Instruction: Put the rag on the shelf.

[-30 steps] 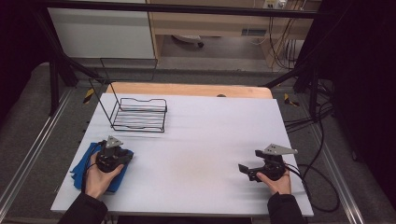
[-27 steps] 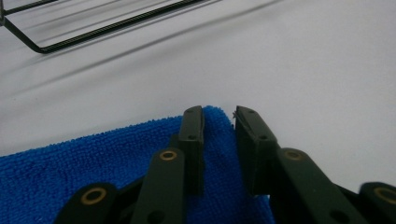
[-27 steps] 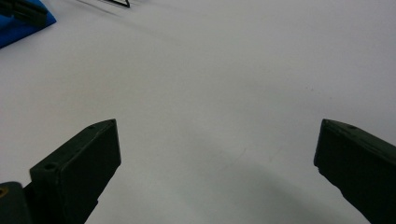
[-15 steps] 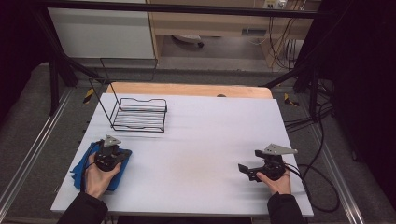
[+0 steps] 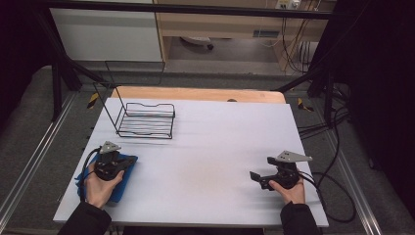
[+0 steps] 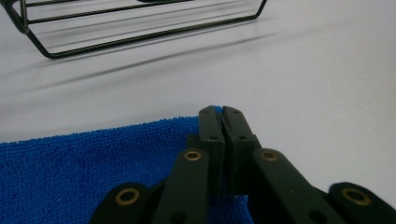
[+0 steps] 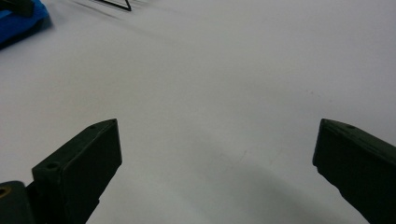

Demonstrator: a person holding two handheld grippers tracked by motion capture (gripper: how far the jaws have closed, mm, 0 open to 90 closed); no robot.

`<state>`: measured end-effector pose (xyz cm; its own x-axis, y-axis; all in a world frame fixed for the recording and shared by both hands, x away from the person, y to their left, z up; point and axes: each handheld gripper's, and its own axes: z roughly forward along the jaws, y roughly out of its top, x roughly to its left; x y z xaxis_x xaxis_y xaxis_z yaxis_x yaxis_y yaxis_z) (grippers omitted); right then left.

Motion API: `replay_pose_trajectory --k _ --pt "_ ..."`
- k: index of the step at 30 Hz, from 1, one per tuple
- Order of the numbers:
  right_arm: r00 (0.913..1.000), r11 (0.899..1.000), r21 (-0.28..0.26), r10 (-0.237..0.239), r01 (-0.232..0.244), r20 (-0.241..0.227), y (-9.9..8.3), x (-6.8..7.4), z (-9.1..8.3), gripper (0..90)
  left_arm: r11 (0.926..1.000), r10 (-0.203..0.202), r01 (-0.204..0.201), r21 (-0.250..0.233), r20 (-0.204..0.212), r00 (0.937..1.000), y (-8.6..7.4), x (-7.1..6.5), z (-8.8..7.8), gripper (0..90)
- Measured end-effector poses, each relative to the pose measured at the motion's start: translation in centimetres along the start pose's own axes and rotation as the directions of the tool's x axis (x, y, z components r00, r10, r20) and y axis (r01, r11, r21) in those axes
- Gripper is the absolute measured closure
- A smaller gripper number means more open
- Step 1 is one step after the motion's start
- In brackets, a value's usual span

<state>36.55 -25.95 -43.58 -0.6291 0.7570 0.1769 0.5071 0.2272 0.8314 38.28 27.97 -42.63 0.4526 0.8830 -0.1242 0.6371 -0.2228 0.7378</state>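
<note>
A blue cloth lies flat near the table's front left corner. My left gripper rests on it, held by a hand. In the left gripper view the cloth spreads under the jaws, and my left gripper has its jaws pressed together at the cloth's far edge, pinching that edge. My right gripper sits low over the bare table at the front right, pointing left. In its own view my right gripper stands wide open with nothing between the jaws.
A black wire basket stands at the back left of the white table; it is also in the left gripper view as the basket ahead of the jaws. A wooden board edges the table's far side. Cables trail off to the right.
The left gripper has edged slightly to the left on the blue cloth. The right gripper has not moved.
</note>
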Motion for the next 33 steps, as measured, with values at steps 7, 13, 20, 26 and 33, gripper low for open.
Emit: replay_pose_trajectory --k 7,13,20,26,33 --pt "1.0 1.0 0.004 -0.004 0.004 0.001 0.0 0.0 0.0 1.8 0.9999 0.005 -0.004 -0.011 0.032 0.9995 0.2 -1.7 0.0 87.1" --pt "1.0 1.0 0.008 -0.004 0.004 0.003 0.0 0.0 0.0 1.8 1.0 0.002 -0.001 -0.007 0.058 0.9983 0.8 -3.3 0.7 87.1" --pt "1.0 1.0 0.011 -0.005 0.005 0.003 -0.1 0.0 0.1 1.8 1.0 -0.004 0.005 -0.005 0.074 0.9973 1.2 -5.1 1.1 87.0" --pt "1.0 1.0 0.011 -0.006 0.006 0.002 -0.1 0.0 0.1 1.8 0.9999 0.016 -0.015 -0.004 0.091 0.9957 1.7 -6.8 1.4 87.0" --pt "0.9999 1.0 0.014 -0.012 0.012 0.006 -0.1 0.0 0.2 1.9 0.9993 0.031 -0.029 -0.022 0.118 0.9925 2.8 -8.8 1.9 87.0"
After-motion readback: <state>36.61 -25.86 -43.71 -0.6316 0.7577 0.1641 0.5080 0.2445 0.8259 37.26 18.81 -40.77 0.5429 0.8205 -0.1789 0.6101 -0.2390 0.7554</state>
